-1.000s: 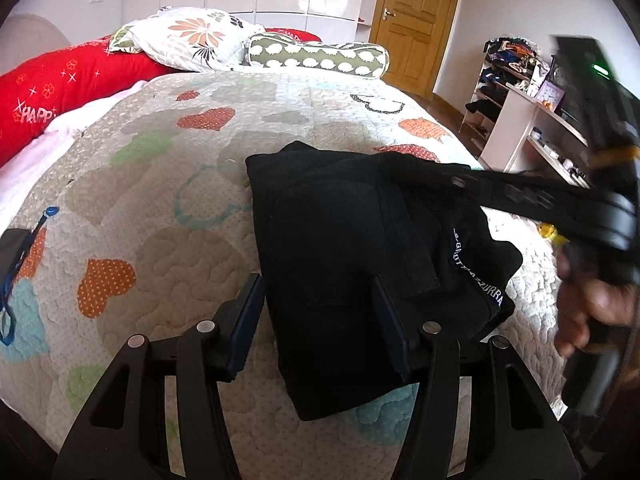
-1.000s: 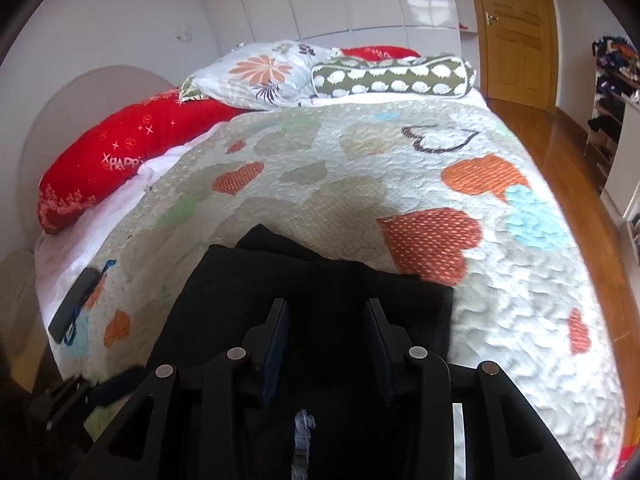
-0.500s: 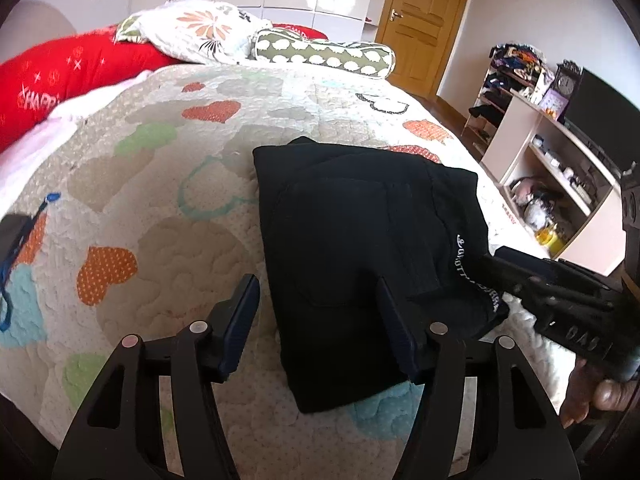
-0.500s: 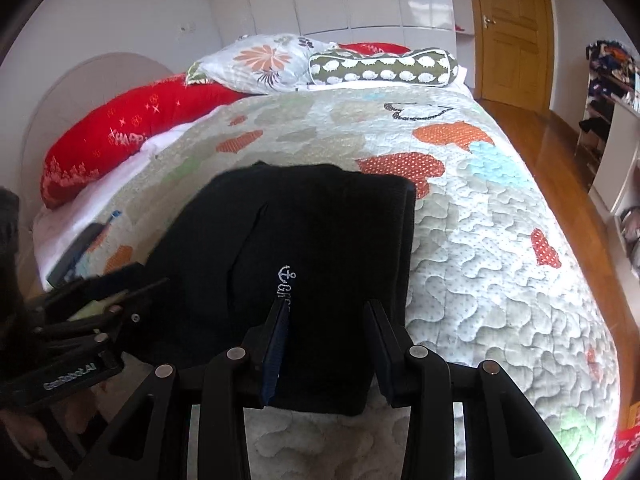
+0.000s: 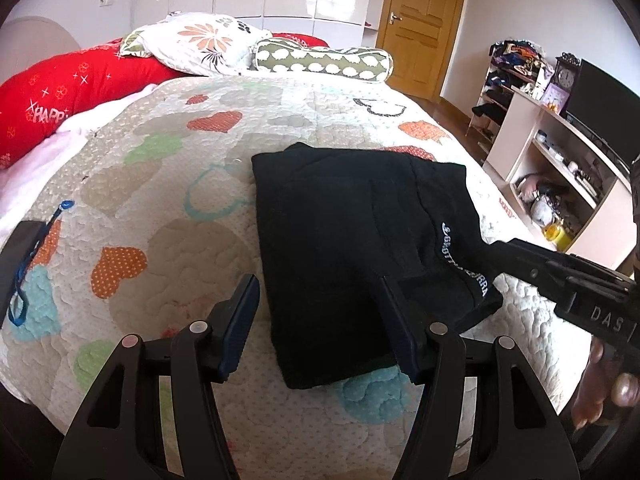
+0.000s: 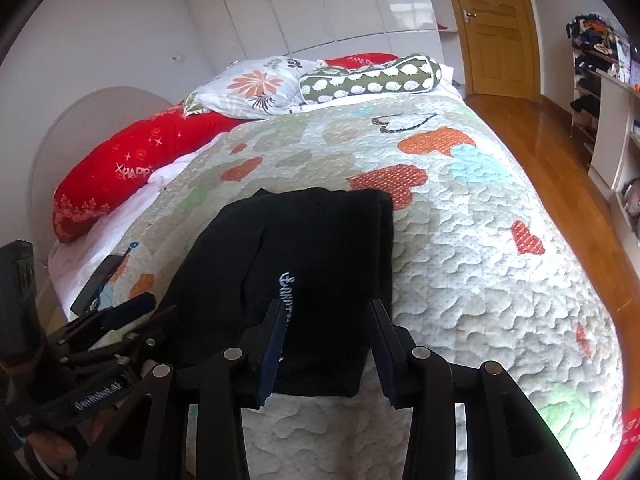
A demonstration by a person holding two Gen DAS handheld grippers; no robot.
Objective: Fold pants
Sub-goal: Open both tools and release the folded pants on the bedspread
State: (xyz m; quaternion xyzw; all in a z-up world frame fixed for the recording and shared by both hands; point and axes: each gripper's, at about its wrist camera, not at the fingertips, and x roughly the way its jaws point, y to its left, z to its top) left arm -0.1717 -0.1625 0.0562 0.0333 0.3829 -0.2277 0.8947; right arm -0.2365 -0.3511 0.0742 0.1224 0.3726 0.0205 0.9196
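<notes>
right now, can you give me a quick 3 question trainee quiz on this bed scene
1. True or false: the left tongs are clamped on the black pants.
2. Where do the pants lie? A) on the floor B) on the heart-print quilt C) on the red pillow
3. Fill in: the right tongs are ____ (open/shut).

Key: 1 false, they are open and empty; 2 B; 3 open.

A heart-patterned quilt [image 5: 168, 184] covers the bed. At its eleven o'clock lie a red pillow [image 5: 68, 96], a floral pillow [image 5: 200, 42] and a green bolster [image 5: 324, 60]. A wooden door [image 5: 424, 20] stands at one o'clock, shelves [image 5: 560, 168] at three.
</notes>
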